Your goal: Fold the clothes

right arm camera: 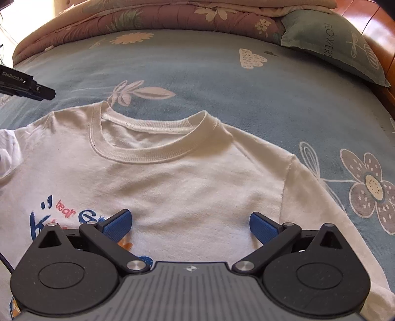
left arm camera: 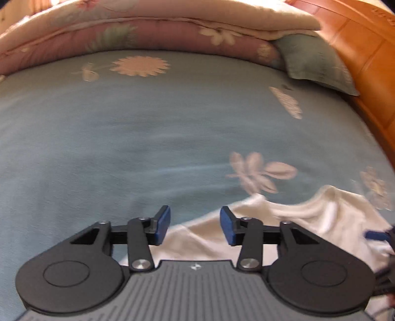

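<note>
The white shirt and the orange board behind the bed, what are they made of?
The white shirt looks like soft knitted cotton: matte, a bit fuzzy, with a ribbed collar. It could be a blend. The orange board looks like varnished wood: it is glossy, with panel lines, though blur hides any grain.

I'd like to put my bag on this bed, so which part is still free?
The widest bare stretch of blue sheet lies between the white shirt's collar and the folded quilt. A narrower strip runs right of the shirt's sleeve. The near side is crowded: the shirt lies there under both claws, and a green pillow fills the far right corner.
</note>
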Demonstrator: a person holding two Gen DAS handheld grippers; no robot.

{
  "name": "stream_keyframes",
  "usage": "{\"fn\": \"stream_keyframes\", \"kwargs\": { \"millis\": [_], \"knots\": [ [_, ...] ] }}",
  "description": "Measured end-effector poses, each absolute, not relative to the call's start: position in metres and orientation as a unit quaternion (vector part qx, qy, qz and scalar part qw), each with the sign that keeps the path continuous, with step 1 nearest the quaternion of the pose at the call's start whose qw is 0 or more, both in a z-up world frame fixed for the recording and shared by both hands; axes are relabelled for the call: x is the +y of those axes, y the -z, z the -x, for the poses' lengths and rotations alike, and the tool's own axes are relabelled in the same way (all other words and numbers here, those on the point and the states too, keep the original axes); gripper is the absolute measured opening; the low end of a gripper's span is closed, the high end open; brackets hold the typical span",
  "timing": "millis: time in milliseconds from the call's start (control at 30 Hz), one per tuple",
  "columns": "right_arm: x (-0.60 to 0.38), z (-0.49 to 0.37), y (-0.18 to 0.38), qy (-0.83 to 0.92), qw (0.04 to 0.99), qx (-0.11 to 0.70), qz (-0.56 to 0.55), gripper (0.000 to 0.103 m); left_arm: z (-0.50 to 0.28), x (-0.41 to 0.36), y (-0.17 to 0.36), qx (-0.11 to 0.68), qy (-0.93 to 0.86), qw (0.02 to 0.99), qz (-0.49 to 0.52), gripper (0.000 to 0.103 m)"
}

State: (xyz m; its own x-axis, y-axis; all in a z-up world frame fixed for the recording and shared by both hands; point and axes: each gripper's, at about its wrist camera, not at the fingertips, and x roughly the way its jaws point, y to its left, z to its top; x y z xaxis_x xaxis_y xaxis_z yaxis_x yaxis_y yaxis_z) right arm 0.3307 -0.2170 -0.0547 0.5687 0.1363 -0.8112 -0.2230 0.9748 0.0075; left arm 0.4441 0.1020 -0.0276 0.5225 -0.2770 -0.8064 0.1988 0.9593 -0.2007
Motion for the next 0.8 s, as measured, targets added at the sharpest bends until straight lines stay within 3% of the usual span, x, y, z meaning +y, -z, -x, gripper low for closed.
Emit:
{"fn": "stream_keyframes", "kwargs": {
  "millis": [267,567,800],
  "knots": [
    [-0.229,-0.364,0.053,-0.111,0.899,0.423,0.029,0.103,-0.449,0.081,0.07,0.486,0.15,0.86,0.034,0.048],
    [-0.239,-0.436,0.072,-0.119,0.897,0.424,0.031,0.103,-0.468,0.077,0.065,0.478,0.161,0.863,0.007,0.05],
    [-0.245,-0.396,0.037,-0.118,0.904,0.41,0.026,0.103,-0.435,0.065,0.033,0.463,0.173,0.869,-0.032,0.052]
  ]
}}
